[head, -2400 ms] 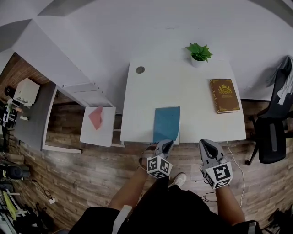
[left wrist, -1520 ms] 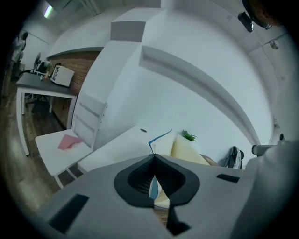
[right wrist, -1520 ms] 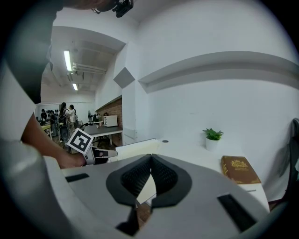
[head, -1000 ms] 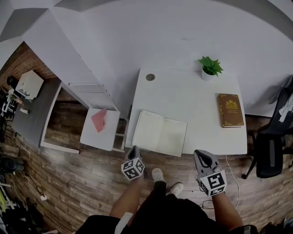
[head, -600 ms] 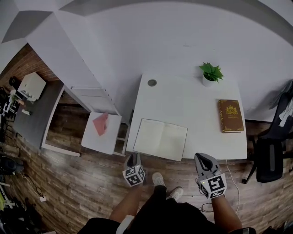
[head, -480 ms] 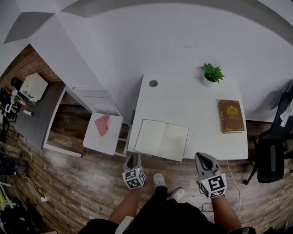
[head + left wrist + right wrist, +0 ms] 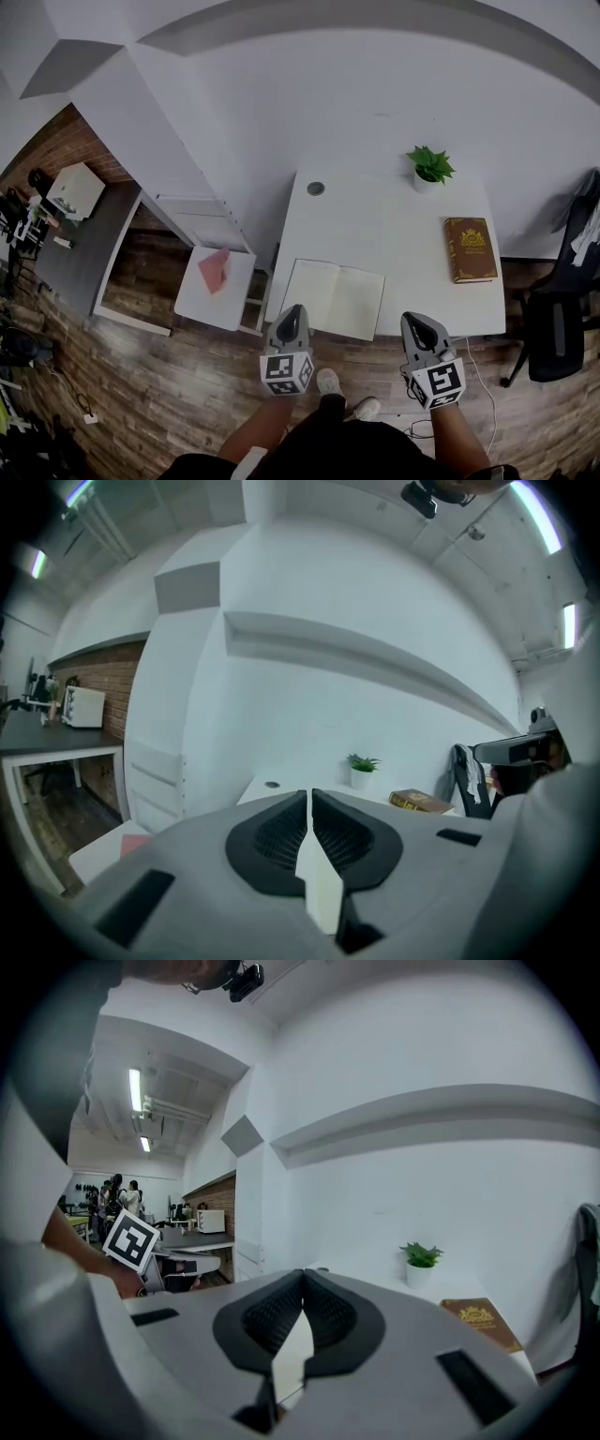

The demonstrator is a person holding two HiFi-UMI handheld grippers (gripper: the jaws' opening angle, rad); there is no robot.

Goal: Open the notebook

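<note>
I carry a grey moulded shell in each hand, my left gripper (image 7: pixel 292 311) and my right gripper (image 7: pixel 416 321), both rounded and tapering to a blunt nose. Each has a white cube (image 7: pixel 285 372) at the back, printed with black square markers. Seen along the shells, my fingers (image 7: pixel 277 832) are black ribbed pads sunk into the grey. The left pair has just been closing, with nothing between them. I wear dark clothes (image 7: pixel 356 455) and white shoes (image 7: pixel 328 382).

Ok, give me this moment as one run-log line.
notebook: open, flat on table | left gripper: fingers just closing, slim gap, empty | right gripper: shut, empty
</note>
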